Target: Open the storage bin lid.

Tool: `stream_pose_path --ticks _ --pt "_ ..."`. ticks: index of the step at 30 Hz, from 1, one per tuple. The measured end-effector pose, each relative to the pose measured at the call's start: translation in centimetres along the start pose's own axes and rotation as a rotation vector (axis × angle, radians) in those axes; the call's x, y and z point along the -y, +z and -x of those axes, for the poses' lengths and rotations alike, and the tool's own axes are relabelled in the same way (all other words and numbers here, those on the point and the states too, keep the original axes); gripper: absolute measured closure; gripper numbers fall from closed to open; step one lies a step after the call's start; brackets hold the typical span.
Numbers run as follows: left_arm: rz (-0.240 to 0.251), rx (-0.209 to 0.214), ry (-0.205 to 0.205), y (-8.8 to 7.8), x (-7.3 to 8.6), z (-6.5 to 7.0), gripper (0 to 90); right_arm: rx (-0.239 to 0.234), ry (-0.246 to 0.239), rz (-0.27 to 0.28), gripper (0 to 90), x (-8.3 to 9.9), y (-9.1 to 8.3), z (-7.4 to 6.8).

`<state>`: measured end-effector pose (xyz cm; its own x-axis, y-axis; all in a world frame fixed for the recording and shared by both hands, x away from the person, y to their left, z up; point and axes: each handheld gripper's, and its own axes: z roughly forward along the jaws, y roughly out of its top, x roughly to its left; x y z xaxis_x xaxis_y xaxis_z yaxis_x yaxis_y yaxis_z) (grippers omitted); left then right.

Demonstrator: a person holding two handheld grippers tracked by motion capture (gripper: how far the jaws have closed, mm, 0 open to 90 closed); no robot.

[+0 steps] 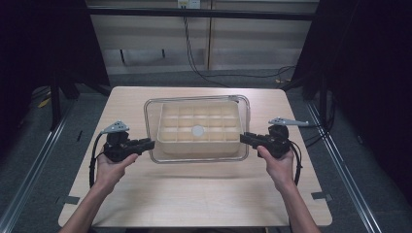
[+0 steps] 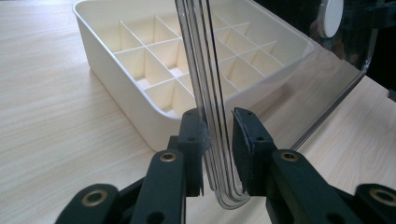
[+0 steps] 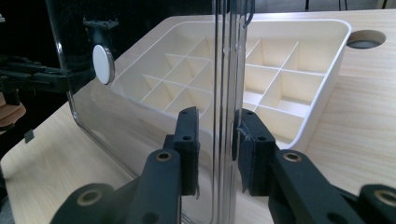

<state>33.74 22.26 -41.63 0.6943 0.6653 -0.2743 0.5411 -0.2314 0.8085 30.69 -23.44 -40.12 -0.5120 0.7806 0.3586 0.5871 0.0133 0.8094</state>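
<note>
A clear plastic lid (image 1: 194,98) with a white round knob (image 1: 197,130) at its centre hangs level over a cream tray (image 1: 167,146) split into several compartments. My left gripper (image 1: 149,143) is shut on the lid's left rim. My right gripper (image 1: 245,138) is shut on its right rim. In the left gripper view the lid (image 2: 289,88) runs edge-on between the pads of the left gripper (image 2: 218,135), above the tray (image 2: 116,88). In the right gripper view the lid (image 3: 140,121) stands between the pads of the right gripper (image 3: 218,140), in front of the tray (image 3: 322,93).
The tray sits at the middle of a light wooden table (image 1: 194,194) with bare wood in front and at both sides. A round hole (image 3: 366,39) lies in the tabletop beyond the tray. Dark floor, rails and cables surround the table.
</note>
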Motion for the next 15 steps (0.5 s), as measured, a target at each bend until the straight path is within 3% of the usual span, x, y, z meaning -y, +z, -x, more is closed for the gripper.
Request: stream_pose_path --ticks 15 --pt "-0.017 0.025 0.017 -0.7 1.0 1.5 74.7 -0.003 0.031 -0.014 72.1 2.1 -1.4 -0.5"
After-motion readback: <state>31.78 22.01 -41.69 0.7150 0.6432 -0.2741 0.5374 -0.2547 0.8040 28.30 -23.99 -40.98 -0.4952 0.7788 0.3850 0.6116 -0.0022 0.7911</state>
